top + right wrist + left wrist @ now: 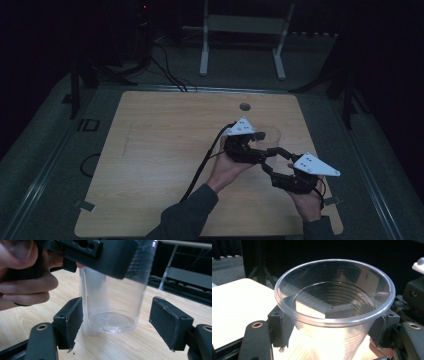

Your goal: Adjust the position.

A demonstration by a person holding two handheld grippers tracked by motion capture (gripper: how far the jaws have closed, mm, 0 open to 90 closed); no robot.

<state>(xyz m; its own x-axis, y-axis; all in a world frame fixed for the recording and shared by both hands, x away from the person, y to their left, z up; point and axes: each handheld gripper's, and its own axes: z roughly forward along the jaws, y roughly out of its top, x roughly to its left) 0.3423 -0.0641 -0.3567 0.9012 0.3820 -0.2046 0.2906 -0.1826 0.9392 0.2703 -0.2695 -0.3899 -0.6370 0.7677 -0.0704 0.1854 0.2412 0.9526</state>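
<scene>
1. The left gripper (332,322) is closed on a clear plastic cup (334,302), its fingers (283,327) pressing both sides below the rim.
2. The cup stands upright on the wooden counter (150,165).
3. The right gripper (115,325) is spread wide around the cup's base, not touching it.

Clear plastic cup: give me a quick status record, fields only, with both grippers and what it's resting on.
object: clear plastic cup, upright, empty
left gripper: shut on the cup, jaws pressed on opposite sides below the rim
right gripper: open, jaws either side of the cup's base, not touching
support: wooden table; whether the base touches it cannot be told
lighting: dim in the high view
</scene>
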